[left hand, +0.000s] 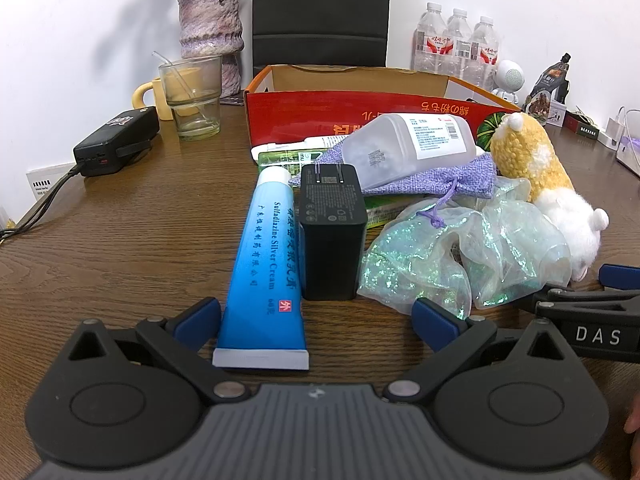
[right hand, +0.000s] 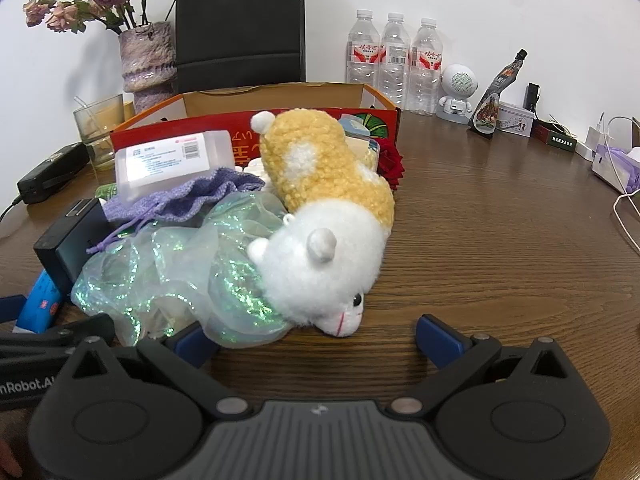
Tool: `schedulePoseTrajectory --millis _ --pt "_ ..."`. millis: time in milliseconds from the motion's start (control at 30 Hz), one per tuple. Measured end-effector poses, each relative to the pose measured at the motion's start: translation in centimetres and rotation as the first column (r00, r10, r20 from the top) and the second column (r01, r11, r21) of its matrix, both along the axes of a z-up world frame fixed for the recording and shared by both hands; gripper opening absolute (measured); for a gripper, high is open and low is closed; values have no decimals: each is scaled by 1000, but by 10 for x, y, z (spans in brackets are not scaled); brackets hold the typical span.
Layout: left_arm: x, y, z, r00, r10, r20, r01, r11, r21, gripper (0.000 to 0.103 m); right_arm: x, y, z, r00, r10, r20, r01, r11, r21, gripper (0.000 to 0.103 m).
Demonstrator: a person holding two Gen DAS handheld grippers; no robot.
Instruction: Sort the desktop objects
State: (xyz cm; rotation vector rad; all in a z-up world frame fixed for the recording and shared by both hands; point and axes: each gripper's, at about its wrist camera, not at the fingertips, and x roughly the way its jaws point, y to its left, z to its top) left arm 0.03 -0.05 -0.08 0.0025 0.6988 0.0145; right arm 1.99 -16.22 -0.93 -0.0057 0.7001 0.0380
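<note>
A pile of objects lies on the wooden table in front of a red cardboard box (left hand: 304,110) (right hand: 168,130). My left gripper (left hand: 316,322) is open, its fingers either side of the tail of a blue cream tube (left hand: 266,268). A black charger (left hand: 333,236) stands beside the tube. A clear plastic bottle (left hand: 404,148) rests on a purple pouch (left hand: 448,178). My right gripper (right hand: 316,340) is open, just before the head of a yellow-and-white plush toy (right hand: 324,208) and an iridescent gauze bag (right hand: 180,276).
A glass (left hand: 194,96), yellow mug, vase (left hand: 210,28) and black power bank (left hand: 116,140) stand at the left. Water bottles (right hand: 394,60), a white robot speaker (right hand: 458,92), a sauce pouch and small boxes line the right rear. A tissue box and white cable (right hand: 620,168) lie far right.
</note>
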Motion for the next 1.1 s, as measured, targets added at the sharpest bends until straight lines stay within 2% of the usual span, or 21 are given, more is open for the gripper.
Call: schedulePoseTrajectory --millis 633,700,800,933,967,1000,1033,1100 --pt "-4 2 0 1000 -8 6 8 1000 3 103 -4 0 -1 1000 16 0 -16 1000 5 103" --pt "-16 3 4 997 -58 45 58 998 3 103 -9 -2 2 998 62 -25 -62 998 2 103" --pt "-14 11 16 989 -64 137 68 997 -26 103 -17 -12 11 993 107 -53 -105 994 35 100" --pt "-11 20 32 964 -59 259 79 995 -65 103 -23 -27 38 992 111 67 -116 989 92 96" --pt "-10 23 36 956 -57 289 82 994 -75 96 -21 -27 44 987 120 104 -131 987 97 96" --pt "0 22 36 961 -69 266 92 993 -76 87 -17 -27 47 982 134 130 -147 984 102 95" --pt "8 19 34 968 -77 239 97 993 -74 69 -10 -25 47 981 141 136 -156 982 102 93" --pt "22 14 29 977 -90 193 103 993 -59 56 8 -21 44 981 143 128 -156 983 95 80"
